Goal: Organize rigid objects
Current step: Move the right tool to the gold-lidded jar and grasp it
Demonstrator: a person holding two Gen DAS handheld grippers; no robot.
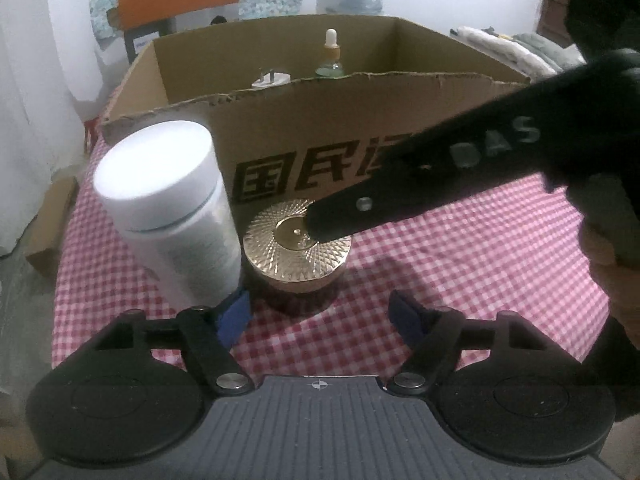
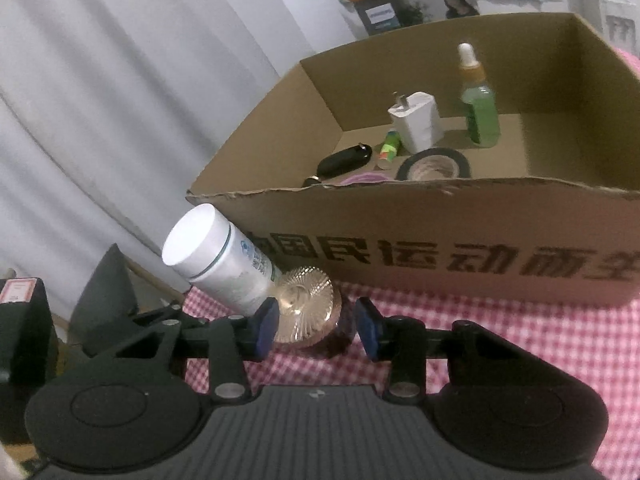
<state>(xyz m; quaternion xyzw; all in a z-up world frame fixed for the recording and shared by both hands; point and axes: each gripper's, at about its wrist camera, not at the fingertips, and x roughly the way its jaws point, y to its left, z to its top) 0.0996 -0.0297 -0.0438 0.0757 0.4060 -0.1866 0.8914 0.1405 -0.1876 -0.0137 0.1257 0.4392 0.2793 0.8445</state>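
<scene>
A gold-lidded jar (image 1: 297, 245) stands on the red checked tablecloth (image 1: 460, 276) in front of a cardboard box (image 1: 320, 140). A white bottle (image 1: 172, 204) stands just left of it. My left gripper (image 1: 320, 316) is open, low, just short of the jar and bottle. My right gripper (image 2: 316, 326) is open, its jaws on either side of the jar (image 2: 308, 312), not closed on it. The bottle (image 2: 218, 258) leans by its left finger. The right gripper's arm crosses the left wrist view (image 1: 440, 176), its tip over the jar lid.
The box (image 2: 440, 248) holds a white charger (image 2: 416, 122), a green dropper bottle (image 2: 478, 108), a tape roll (image 2: 434, 166), a black fob (image 2: 344, 160) and a small tube (image 2: 390, 146). White curtain on the left. Table edge falls away left.
</scene>
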